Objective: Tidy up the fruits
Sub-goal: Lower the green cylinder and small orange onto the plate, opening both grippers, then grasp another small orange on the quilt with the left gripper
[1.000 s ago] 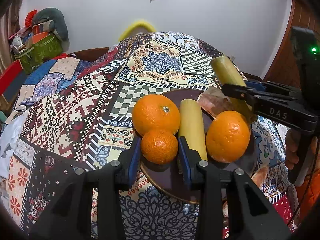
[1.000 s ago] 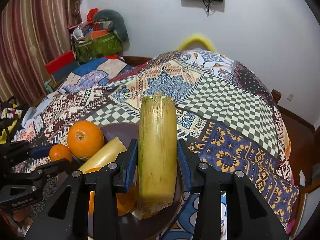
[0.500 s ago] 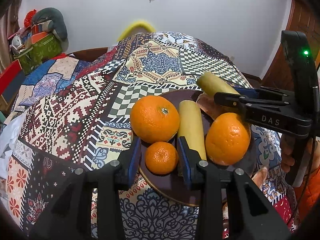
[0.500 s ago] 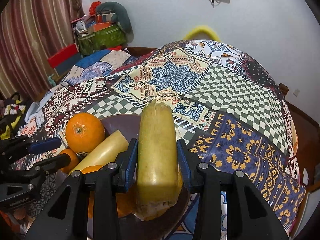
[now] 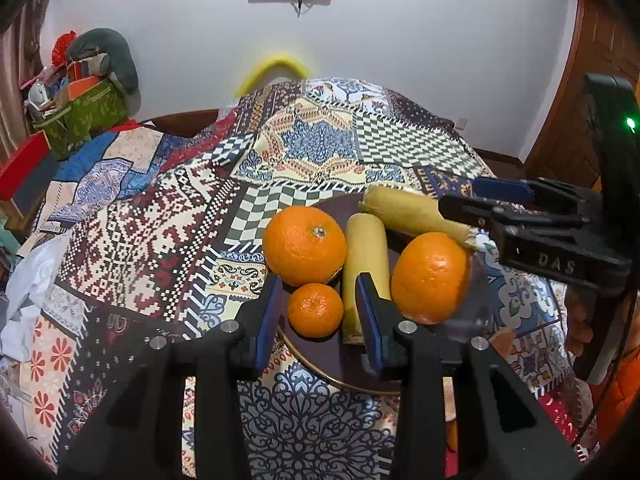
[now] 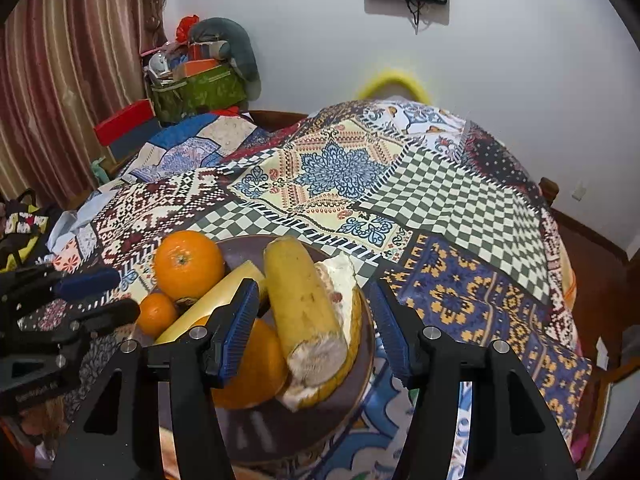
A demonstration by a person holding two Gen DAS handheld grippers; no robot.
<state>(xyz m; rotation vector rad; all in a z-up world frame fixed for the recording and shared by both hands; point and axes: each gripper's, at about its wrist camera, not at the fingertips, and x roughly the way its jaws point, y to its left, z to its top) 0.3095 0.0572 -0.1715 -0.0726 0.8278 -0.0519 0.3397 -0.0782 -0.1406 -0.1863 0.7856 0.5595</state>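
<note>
A dark round plate [image 5: 352, 376] on the patchwork cloth holds a big orange [image 5: 305, 245], a small mandarin [image 5: 316, 310], a pale yellow cane piece [image 5: 367, 264], a second big orange [image 5: 430, 277] and a thicker yellow-green cane piece [image 5: 412, 213]. My left gripper [image 5: 318, 312] is open, its pads either side of the mandarin without touching. My right gripper [image 6: 312, 316] is open around the thick cane piece [image 6: 304, 300], which lies on the plate [image 6: 360, 376] against a peel [image 6: 344, 280]. The right gripper shows in the left wrist view [image 5: 464, 206] too.
The patchwork cloth [image 5: 168, 240] covers the whole round table. A green bag with clutter [image 5: 80, 112] and a red box [image 5: 24, 168] stand at the far left. A yellow hoop [image 5: 276, 68] is behind the table. Curtains [image 6: 60, 80] hang at left.
My right gripper lowered the thick cane piece onto the plate and opened, letting it go. My left gripper drew back a little from the mandarin, which stays on the plate.
</note>
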